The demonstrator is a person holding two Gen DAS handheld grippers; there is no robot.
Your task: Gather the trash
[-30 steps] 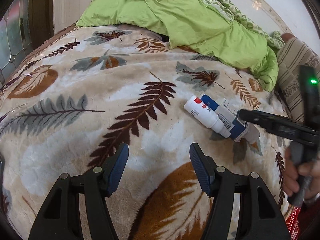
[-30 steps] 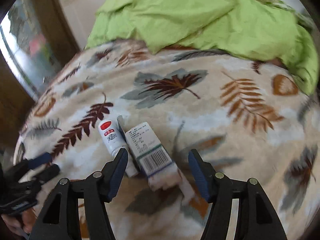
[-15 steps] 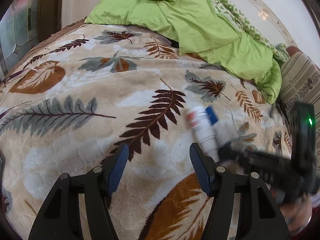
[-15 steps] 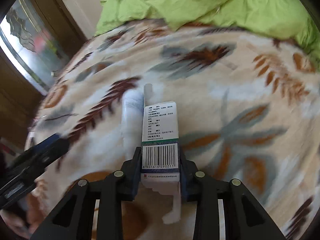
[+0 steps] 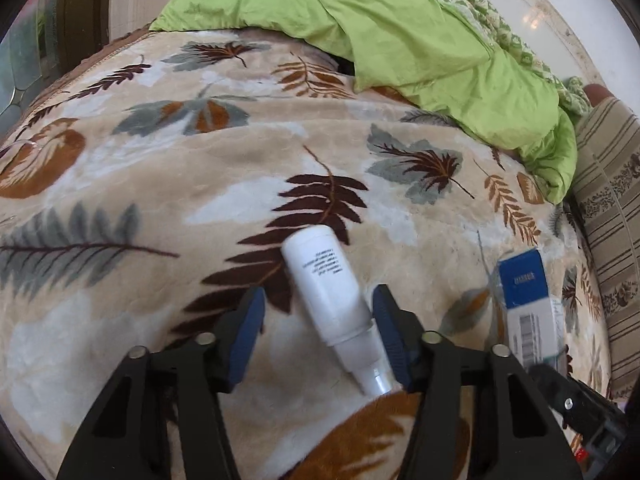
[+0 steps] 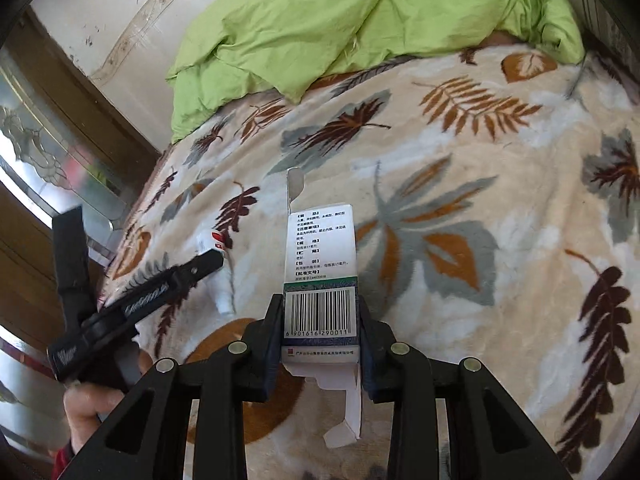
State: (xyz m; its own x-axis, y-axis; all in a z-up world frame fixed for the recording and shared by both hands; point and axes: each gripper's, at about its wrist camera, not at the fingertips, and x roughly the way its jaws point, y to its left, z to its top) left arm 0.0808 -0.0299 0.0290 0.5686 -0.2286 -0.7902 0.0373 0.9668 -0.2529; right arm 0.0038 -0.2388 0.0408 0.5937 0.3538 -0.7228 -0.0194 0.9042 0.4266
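A white plastic bottle (image 5: pixel 326 284) lies on the leaf-patterned blanket (image 5: pixel 160 216), its neck pointing toward me. My left gripper (image 5: pixel 318 304) straddles it and its jaws are closing; the right pad touches the bottle's neck, while the left pad stands apart from it. In the right wrist view the same bottle (image 6: pixel 222 280) shows beside the left gripper's fingers (image 6: pixel 200 266). My right gripper (image 6: pixel 320 312) is shut on a white medicine box (image 6: pixel 320 256) with a barcode, held lifted off the blanket, its end flaps hanging open. This box (image 5: pixel 524 296) also shows its blue side at the left wrist view's right edge.
A crumpled green quilt (image 5: pixel 400 24) covers the far part of the bed. A striped cushion (image 5: pixel 608 208) lies along the right side. A wooden door with patterned glass (image 6: pixel 44 160) stands to the left of the bed. A person's hand (image 6: pixel 92 404) grips the left tool.
The right gripper shut on the medicine box and lifted it off the blanket to the right. The left gripper moved over to the bottle, which now lies between its narrowing jaws.
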